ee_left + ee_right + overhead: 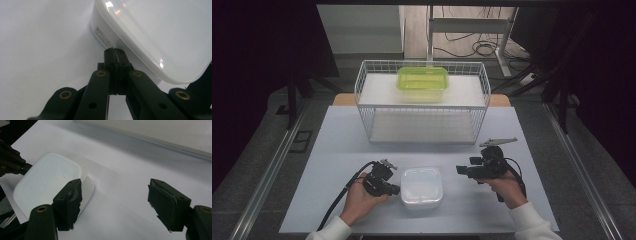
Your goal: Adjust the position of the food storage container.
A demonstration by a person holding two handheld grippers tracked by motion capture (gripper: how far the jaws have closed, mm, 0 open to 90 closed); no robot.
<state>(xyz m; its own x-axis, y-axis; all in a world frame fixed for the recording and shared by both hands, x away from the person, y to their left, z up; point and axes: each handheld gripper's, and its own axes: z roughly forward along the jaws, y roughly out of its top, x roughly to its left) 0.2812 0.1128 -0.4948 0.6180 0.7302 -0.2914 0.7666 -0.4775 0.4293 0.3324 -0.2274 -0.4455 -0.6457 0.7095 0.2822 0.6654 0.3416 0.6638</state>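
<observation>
White lidded container (422, 187) sits on the counter (337, 145) between the 2 tools. The left hand-held gripper (394, 190), jaws clenched on nothing, touches its left side. The right hand-held gripper (460, 170) hovers just right of it, jaws spread wide.

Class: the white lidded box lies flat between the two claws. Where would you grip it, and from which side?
Grip the white box across its two short side walls, coming from the right with the open right claw. The box lies flat, and its lid overhangs as a rim.
</observation>
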